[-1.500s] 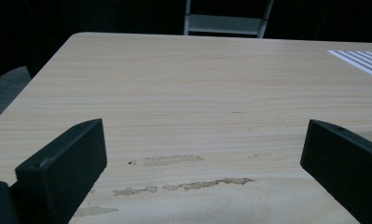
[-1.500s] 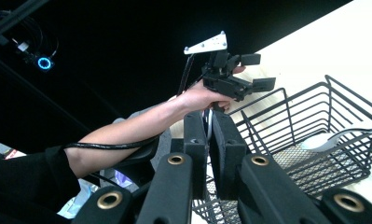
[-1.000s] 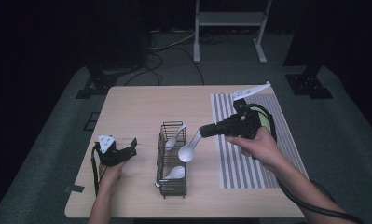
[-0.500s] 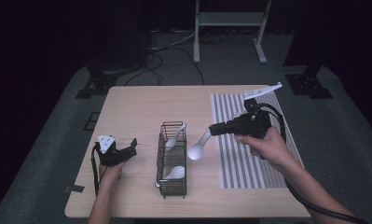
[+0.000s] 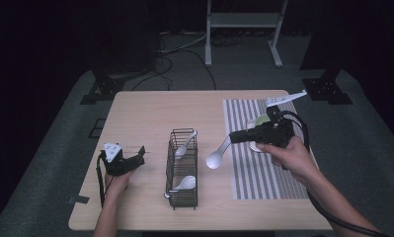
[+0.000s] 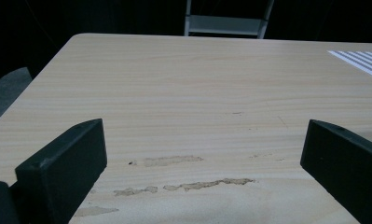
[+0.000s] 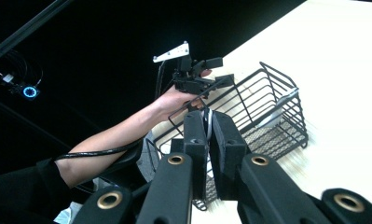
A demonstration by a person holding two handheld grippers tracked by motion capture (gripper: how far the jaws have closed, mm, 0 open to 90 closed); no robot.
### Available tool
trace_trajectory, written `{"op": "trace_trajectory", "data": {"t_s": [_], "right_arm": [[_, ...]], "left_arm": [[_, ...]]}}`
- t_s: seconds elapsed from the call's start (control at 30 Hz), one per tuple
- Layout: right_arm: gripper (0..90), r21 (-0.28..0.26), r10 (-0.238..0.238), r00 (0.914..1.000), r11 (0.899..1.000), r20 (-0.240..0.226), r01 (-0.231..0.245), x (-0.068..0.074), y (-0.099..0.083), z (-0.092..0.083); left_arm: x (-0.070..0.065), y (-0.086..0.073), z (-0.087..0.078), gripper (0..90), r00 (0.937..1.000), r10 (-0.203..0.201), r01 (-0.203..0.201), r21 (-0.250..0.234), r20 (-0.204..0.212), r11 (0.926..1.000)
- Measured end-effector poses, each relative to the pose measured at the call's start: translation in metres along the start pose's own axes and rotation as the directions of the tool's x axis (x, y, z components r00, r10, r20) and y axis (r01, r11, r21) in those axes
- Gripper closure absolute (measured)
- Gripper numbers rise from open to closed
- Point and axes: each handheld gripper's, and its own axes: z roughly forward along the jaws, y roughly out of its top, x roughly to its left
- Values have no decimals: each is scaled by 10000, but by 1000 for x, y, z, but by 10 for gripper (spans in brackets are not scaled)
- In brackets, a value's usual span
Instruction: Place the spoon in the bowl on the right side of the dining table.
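My right gripper (image 5: 233, 138) is shut on the handle of a white spoon (image 5: 216, 158), which hangs bowl-down above the table between the black wire basket (image 5: 183, 197) and the striped mat (image 5: 256, 173). In the right gripper view the jaws (image 7: 209, 122) are pressed together on the thin handle. Two more white spoons lie in the basket, one at its far end (image 5: 185, 144) and one nearer (image 5: 185, 183). My left gripper (image 5: 137, 156) rests open on the table, left of the basket. Its wide-apart jaws (image 6: 202, 140) have only bare wood between them.
A pale bowl (image 5: 260, 121) sits on the striped mat, partly hidden behind my right gripper. The basket (image 7: 272, 102) and the other hand with its gripper (image 7: 193, 74) lie ahead in the right gripper view. The mat's corner (image 6: 361, 58) shows at far right.
My right gripper has carried the spoon to the right, away from the basket and toward the striped mat. The left gripper has stayed put.
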Motion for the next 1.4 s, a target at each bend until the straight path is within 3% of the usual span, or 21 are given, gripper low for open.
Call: {"op": "trace_trajectory", "data": {"t_s": [0.6, 1.4], "right_arm": [[852, -193, 759, 9954, 9970, 577, -749, -26, -17, -19], [853, -801, 1667, 9773, 9843, 1310, -1572, -57, -32, -52]], "left_arm": [[0, 0, 0, 0, 10000, 10, -10, -7, -9, 10000], [0, 0, 0, 0, 10000, 46, -46, 31, -12, 10000]]}}
